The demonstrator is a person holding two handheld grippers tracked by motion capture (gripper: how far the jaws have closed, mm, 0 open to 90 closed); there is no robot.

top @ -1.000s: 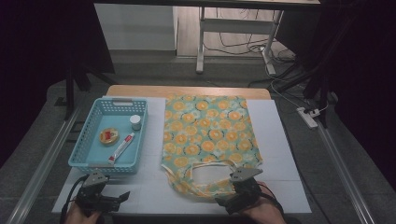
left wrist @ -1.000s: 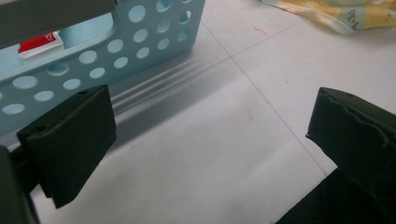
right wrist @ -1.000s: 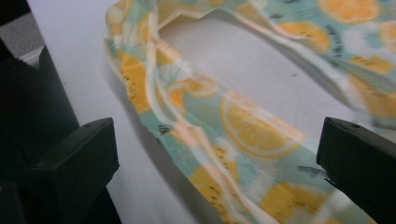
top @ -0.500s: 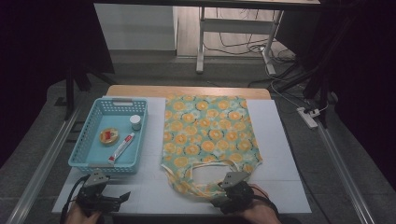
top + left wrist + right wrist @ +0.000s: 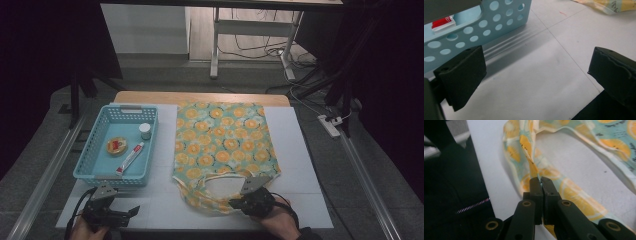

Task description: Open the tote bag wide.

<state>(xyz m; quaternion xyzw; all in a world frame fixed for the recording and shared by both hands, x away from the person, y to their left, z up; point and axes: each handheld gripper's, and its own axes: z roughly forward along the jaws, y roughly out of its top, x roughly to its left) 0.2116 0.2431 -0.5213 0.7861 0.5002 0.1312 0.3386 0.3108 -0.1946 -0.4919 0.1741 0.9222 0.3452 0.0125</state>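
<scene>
From the high view, a cloth tote bag printed with orange slices on pale green (image 5: 222, 145) lies flat on the white worktop (image 5: 300, 150), its handles toward the person. The right claw (image 5: 236, 203) sits at the near handle. The right gripper view gives what the overhead cannot: the jaws have just been closing, and they now pinch the bag's lemon-patterned strap (image 5: 534, 167), which puckers into a raised fold between them.

The left claw (image 5: 134, 211) rests low near the worktop's front left corner, just before a light blue perforated plastic basket (image 5: 92, 150). The left gripper view shows its jaws spread wide over bare worktop, with nothing between them. Overhead, the basket holds a red-and-white tube (image 5: 130, 158), a small white-capped jar (image 5: 145, 131) and a round orange tin (image 5: 116, 145).
</scene>
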